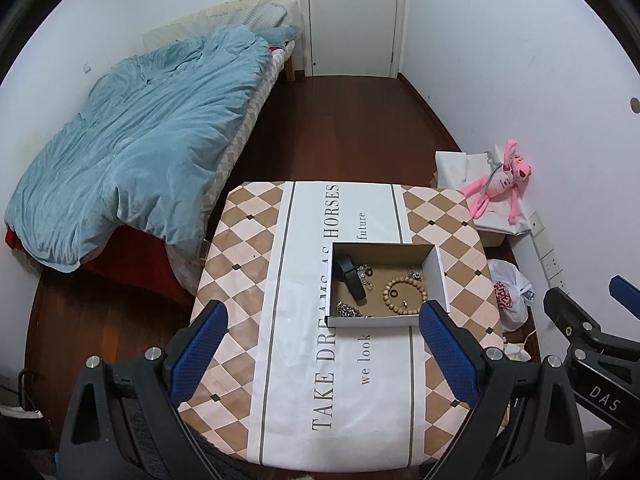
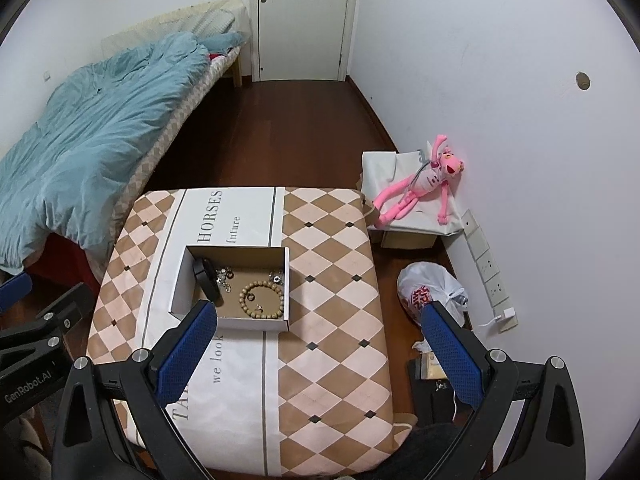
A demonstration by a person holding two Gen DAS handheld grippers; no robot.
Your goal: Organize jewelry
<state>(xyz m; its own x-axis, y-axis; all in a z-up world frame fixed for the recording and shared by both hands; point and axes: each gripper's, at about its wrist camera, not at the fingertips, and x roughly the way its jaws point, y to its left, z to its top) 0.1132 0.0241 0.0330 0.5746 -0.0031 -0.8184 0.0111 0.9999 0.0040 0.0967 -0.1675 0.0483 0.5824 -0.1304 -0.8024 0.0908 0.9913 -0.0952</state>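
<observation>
A shallow white cardboard box (image 1: 439, 276) (image 2: 178, 276) sits on the checked table (image 1: 240, 240) (image 2: 332, 264). Inside it lie a wooden bead bracelet (image 1: 402, 296) (image 2: 262, 300), a black band (image 1: 350, 280) (image 2: 206, 278), silver charms (image 1: 366, 274) (image 2: 224, 276), a silver chain (image 1: 348, 310) and small rings. My left gripper (image 1: 322, 320) hovers open above the table's near part, short of the box, with nothing between its fingers. My right gripper (image 2: 320, 320) is open too, held above the table's right side, its left finger (image 2: 188, 344) overlapping the box's near corner in view.
A bed with a blue duvet (image 1: 140, 140) stands left of the table. At the right are a pink plush toy (image 1: 500, 182) (image 2: 424, 184) on a white box, a plastic bag (image 2: 432, 292) on the floor, and wall sockets (image 2: 488, 268). A closed door (image 1: 352, 16) is at the far end.
</observation>
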